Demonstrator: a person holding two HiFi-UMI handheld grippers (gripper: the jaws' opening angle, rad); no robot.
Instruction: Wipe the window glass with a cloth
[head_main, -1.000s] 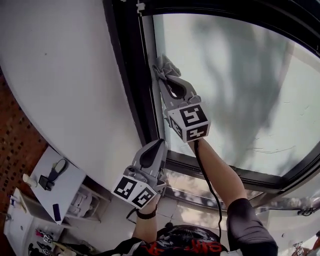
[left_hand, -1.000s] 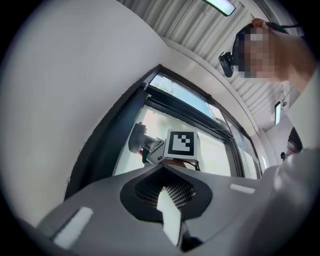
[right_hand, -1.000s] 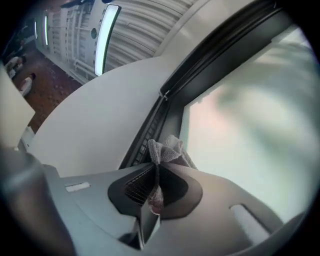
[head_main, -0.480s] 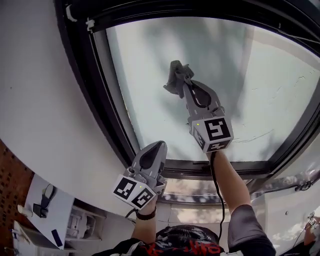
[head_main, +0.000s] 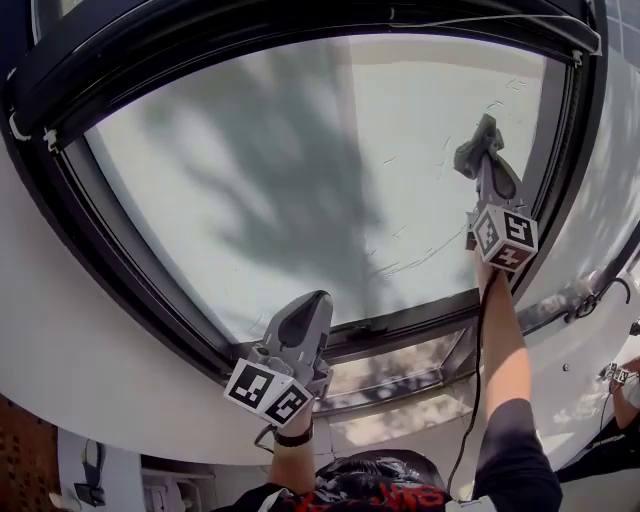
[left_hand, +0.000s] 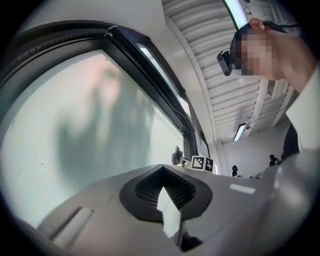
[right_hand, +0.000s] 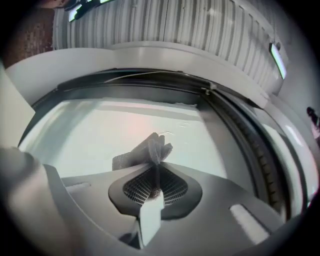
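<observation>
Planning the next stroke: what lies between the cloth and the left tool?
Head view: only bare window glass, shadowed grey, and the dark lower frame lie between the cloth and the left tool.

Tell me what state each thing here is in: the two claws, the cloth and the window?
window glass: cloudy, faintly streaked.
cloth: bunched, apparently pressed on the window glass near its right edge.
right claw: shut on the cloth, raised high.
left claw: shut, empty, held low, away from the window glass.
</observation>
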